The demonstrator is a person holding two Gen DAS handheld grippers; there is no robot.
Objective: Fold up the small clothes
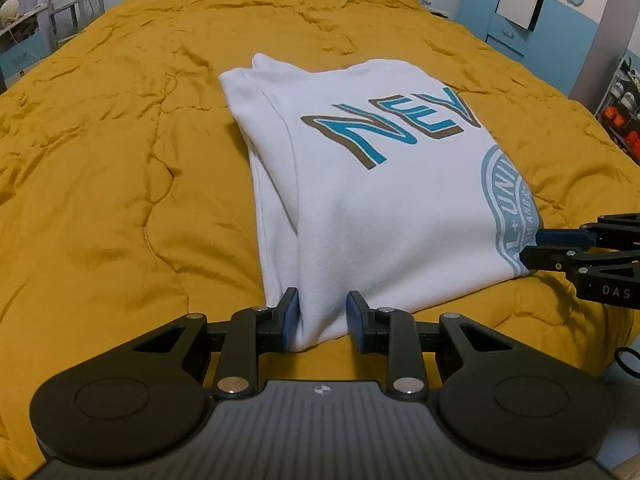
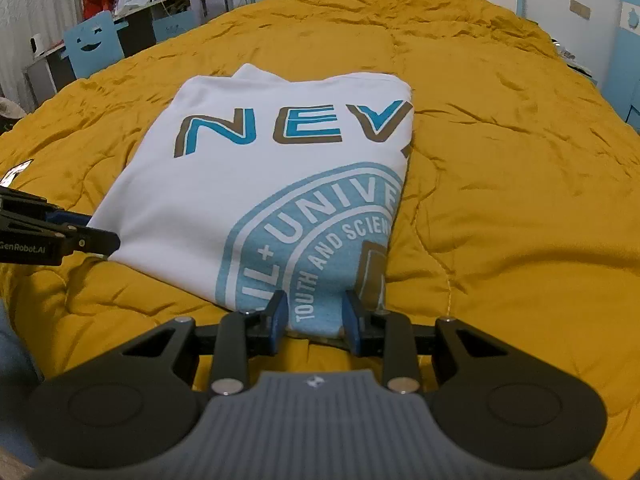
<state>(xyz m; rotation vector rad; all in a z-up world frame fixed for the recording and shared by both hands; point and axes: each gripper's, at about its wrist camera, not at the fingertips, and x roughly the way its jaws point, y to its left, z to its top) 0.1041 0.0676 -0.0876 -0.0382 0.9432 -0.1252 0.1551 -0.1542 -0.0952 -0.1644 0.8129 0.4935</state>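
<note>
A white T-shirt (image 1: 380,200) with blue "NEV" lettering and a round blue badge lies folded lengthwise on a mustard quilt (image 1: 120,160). My left gripper (image 1: 323,314) stands at the shirt's near left corner. Its jaws are partly apart, and cloth lies between them and runs on past both fingers. In the right wrist view the shirt (image 2: 248,184) shows its badge. My right gripper (image 2: 315,314) straddles the near right corner the same way, with flat printed cloth between the pads. Each gripper shows in the other's view: the right gripper (image 1: 532,246) and the left gripper (image 2: 104,231).
The quilt (image 2: 500,200) spreads wide around the shirt on all sides. A blue chair with a face cut-out (image 2: 94,46) and a cluttered desk (image 2: 160,0) stand beyond the bed's left side. Blue cabinets (image 1: 508,36) and a shelf (image 1: 620,112) stand on the right.
</note>
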